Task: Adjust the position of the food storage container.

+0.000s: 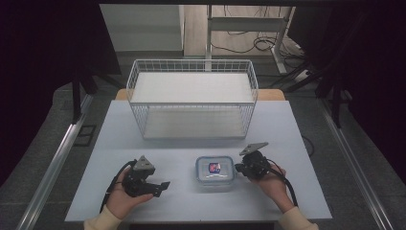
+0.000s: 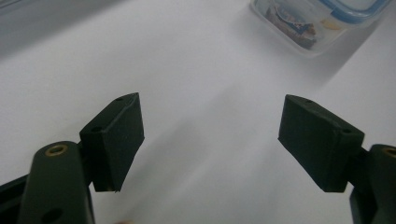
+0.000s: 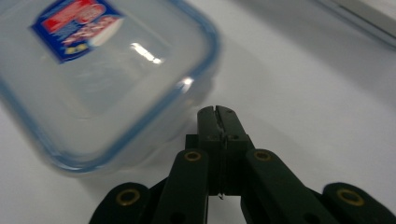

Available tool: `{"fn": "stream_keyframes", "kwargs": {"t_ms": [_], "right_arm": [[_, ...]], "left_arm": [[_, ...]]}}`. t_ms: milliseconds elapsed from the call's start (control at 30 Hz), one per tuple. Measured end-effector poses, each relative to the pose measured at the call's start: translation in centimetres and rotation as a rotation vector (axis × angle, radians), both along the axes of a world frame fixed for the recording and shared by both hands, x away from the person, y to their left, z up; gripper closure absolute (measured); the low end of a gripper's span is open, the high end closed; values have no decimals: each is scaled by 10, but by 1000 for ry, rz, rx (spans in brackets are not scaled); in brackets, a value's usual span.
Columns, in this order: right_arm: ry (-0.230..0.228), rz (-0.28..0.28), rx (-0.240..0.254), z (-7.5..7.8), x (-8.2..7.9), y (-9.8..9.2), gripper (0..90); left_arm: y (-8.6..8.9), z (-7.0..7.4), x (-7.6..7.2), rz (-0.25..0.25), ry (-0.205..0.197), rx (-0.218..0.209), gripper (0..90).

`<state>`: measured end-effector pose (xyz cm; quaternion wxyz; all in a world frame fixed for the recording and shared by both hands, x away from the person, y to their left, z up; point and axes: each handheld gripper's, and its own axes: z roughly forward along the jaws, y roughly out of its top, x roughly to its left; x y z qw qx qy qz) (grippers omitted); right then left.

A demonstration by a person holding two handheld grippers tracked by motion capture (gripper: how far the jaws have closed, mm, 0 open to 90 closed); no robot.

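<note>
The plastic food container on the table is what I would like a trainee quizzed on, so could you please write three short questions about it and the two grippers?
1. True or false: the plastic container sits inside the wire basket.
2. Which gripper has its jaws shut: A) left gripper, B) right gripper?
3. What colour is the seal around the container's lid?

Key:
1. False. It sits on the table, in front of the basket.
2. B. Its jaws are shut with nothing between them, their tips at the container's rim; the left gripper's jaws stand wide apart.
3. Blue.
</note>
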<state>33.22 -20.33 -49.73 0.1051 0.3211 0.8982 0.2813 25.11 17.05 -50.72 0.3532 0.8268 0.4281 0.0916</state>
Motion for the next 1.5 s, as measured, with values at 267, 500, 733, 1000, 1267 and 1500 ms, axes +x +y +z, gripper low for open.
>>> {"fn": "stream_keyframes", "kwargs": {"t_ms": [267,500,733,1000,1267,1500], "right_arm": [[9,36,9,-1,-5,14,893],[-6,73,8,0,-9,29,893],[-2,96,12,0,-10,44,892],[-12,88,5,-3,-9,50,892],[-28,52,69,8,-14,39,893],[-30,-31,267,19,-29,10,865]], "left_arm": [[2,1,0,7,-4,-5,221],[3,0,1,14,0,-4,223],[3,-1,2,15,0,-3,224],[3,-2,1,13,-3,4,225],[4,0,1,14,-10,-3,224],[5,0,1,14,-18,-6,224]]}}
